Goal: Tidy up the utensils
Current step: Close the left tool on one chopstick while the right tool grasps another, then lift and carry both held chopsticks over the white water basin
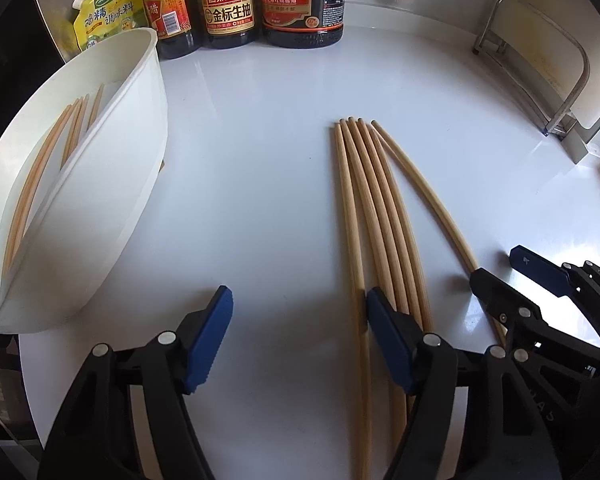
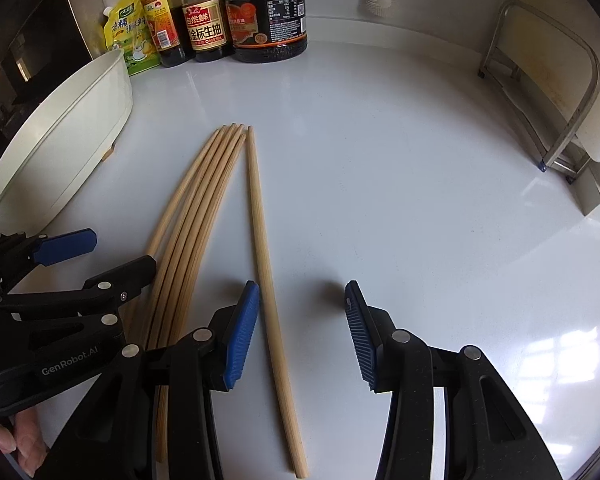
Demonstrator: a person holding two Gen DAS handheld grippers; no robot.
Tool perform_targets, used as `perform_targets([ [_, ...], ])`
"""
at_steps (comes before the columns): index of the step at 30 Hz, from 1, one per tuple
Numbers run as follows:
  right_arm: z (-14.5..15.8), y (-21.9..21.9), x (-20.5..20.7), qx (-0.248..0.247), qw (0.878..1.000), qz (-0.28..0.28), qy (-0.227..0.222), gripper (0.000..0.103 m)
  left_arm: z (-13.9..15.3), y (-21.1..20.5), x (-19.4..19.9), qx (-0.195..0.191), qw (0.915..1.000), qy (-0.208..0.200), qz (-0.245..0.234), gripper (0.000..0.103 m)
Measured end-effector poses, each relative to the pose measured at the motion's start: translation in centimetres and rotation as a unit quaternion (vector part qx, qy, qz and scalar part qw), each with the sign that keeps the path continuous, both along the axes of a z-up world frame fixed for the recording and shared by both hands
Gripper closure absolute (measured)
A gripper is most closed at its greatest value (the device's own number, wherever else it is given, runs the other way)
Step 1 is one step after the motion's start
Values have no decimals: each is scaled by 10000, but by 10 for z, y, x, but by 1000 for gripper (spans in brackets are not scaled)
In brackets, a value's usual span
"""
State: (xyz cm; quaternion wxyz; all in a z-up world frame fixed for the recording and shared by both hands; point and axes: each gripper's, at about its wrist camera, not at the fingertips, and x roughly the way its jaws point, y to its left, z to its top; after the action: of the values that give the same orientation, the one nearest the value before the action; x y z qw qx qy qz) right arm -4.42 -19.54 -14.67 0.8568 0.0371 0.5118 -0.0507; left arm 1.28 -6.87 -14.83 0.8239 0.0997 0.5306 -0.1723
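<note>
On white glossy surface [image 2: 380, 160]: one white plastic bin [image 1: 132, 160] at left edge, round wooden chopsticks inside, at least four visible. Six loose chopsticks [image 1: 364, 200] mid-surface, five bunched, one apart. Open room right of them. Four condiment containers [image 1: 228, 4] along back wall. Left tool [image 1: 298, 336] wide, empty, right finger beside the leftmost chopstick. Right tool [image 2: 302, 332] half-open, empty, beside the lone chopstick.
</note>
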Motion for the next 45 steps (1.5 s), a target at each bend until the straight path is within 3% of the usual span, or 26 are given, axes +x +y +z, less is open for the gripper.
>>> perform_targets([
  [3, -1, 3, 2, -129, 9999, 67, -82, 61, 1, -1, -1, -6, 10000, -21, -60, 45],
  [5, -2, 4, 2, -122, 9998, 85, -112, 66, 3, -1, -2, -9, 9999, -19, -100, 56],
  [6, -1, 5, 2, -140, 9998, 95, -122, 71, 3, -2, -2, -11, 9999, -14, -123, 59],
  [8, -1, 7, 2, -139, 9997, 153, -129, 79, 5, -3, -4, -13, 9998, -2, -179, 77],
  [10, -1, 10, 2, -157, 9996, 224, -112, 94, 5, -4, -5, -6, 9997, 30, -227, 91],
  [11, -1, 11, 2, -177, 9995, 249, -99, 96, 5, -4, -5, -5, 9997, 56, -231, 96],
  [17, 1, 2, 0, 275, 9996, 26, -71, 97, 6, -1, -4, -68, 9993, 307, -221, 96],
  [24, 19, -2, -7, 616, 9978, -134, -198, 97, 27, 2, -9, -108, 9992, 201, -316, 96],
  [35, 82, 9, -9, 767, 9949, -157, -629, 97, 96, 22, -10, -482, 9971, -337, -491, 96],
  [45, 118, 60, 36, 887, 9915, 277, -906, 97, 133, 83, 18, -723, 9946, -739, -122, 96],
])
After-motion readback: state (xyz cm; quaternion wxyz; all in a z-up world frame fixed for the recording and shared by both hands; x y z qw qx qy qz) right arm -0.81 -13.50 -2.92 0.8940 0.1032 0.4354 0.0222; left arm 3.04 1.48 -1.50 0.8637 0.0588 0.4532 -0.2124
